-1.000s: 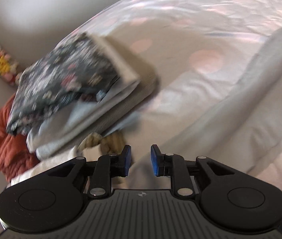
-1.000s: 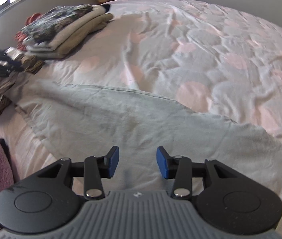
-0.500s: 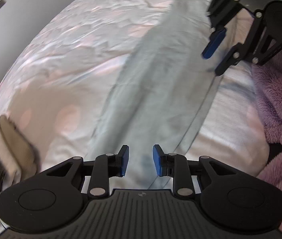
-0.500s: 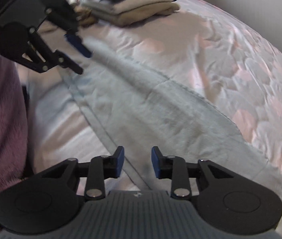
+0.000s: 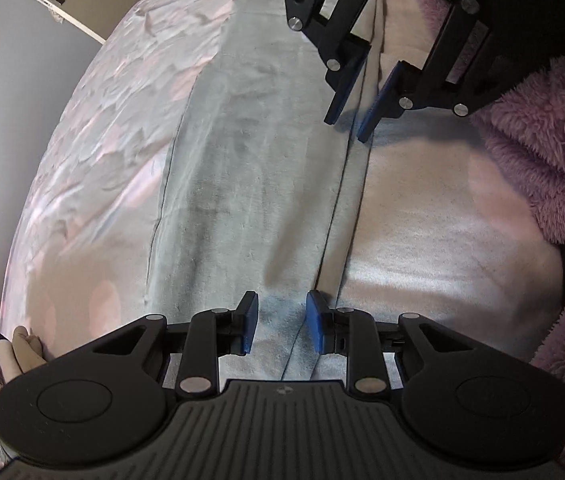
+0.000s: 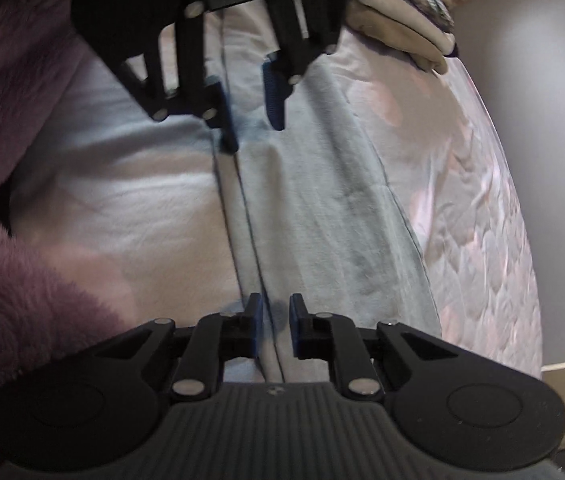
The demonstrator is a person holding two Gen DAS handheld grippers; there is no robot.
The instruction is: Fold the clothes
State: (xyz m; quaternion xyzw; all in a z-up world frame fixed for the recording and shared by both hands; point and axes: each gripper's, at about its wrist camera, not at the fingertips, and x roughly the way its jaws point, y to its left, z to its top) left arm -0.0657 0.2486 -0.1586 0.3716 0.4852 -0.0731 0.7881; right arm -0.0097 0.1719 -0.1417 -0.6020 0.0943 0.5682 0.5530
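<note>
The left hand-held gripper and right hand-held gripper face each other along the pale blue garment on the bed. Both straddle its hemmed edge, jaws parted, gripping nothing, seemingly placed to pinch and fold it.

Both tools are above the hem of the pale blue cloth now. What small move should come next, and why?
Probably lower both and close on the hem. The left tool and right tool stand open, each straddling the near long edge of the pale blue-grey cloth lying flat on the pink-patterned bed cover, nothing gripped.

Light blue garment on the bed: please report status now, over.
Left gripper and right gripper: jaws open, facing each other over the near hem. Light blue garment flat, not gripped. Purple fleece beside the hem, not blocking.
</note>
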